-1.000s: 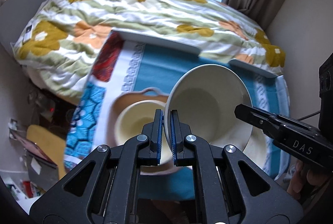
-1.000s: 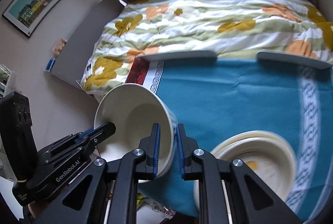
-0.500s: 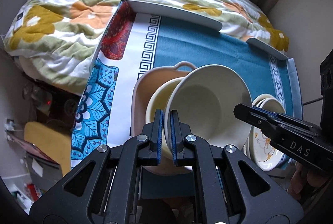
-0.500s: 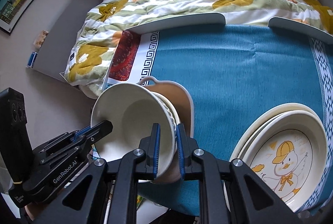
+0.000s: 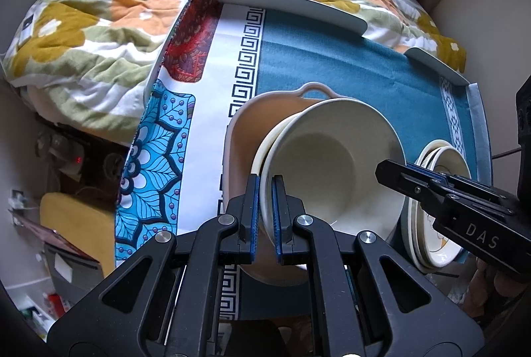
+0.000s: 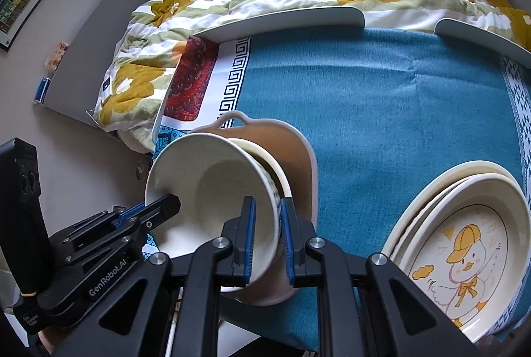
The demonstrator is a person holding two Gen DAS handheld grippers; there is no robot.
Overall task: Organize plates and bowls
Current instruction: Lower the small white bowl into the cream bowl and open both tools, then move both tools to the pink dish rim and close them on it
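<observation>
A cream bowl (image 5: 332, 164) (image 6: 212, 191) is held tilted between both grippers. My left gripper (image 5: 265, 211) is shut on its left rim. My right gripper (image 6: 268, 234) has its jaws on either side of the right rim, a little wider than before. The bowl sits into a second cream bowl (image 5: 265, 144) (image 6: 275, 168), which rests in a tan handled dish (image 5: 245, 131) (image 6: 292, 138). A stack of cream plates (image 6: 464, 224) (image 5: 441, 178), the top one with a duck picture, lies on the teal cloth to the right.
The teal cloth (image 6: 381, 98) covers a tray table with raised white rims (image 6: 282, 18) at the back. A patterned blue, white and red cloth (image 5: 205, 111) covers the table's left part. A flowered quilt (image 5: 99, 8) lies behind, a wall at right.
Both grippers carried the cream bowl down and forward until it nests in the bowl inside the tan dish. The right gripper's jaws have widened slightly around the rim.
</observation>
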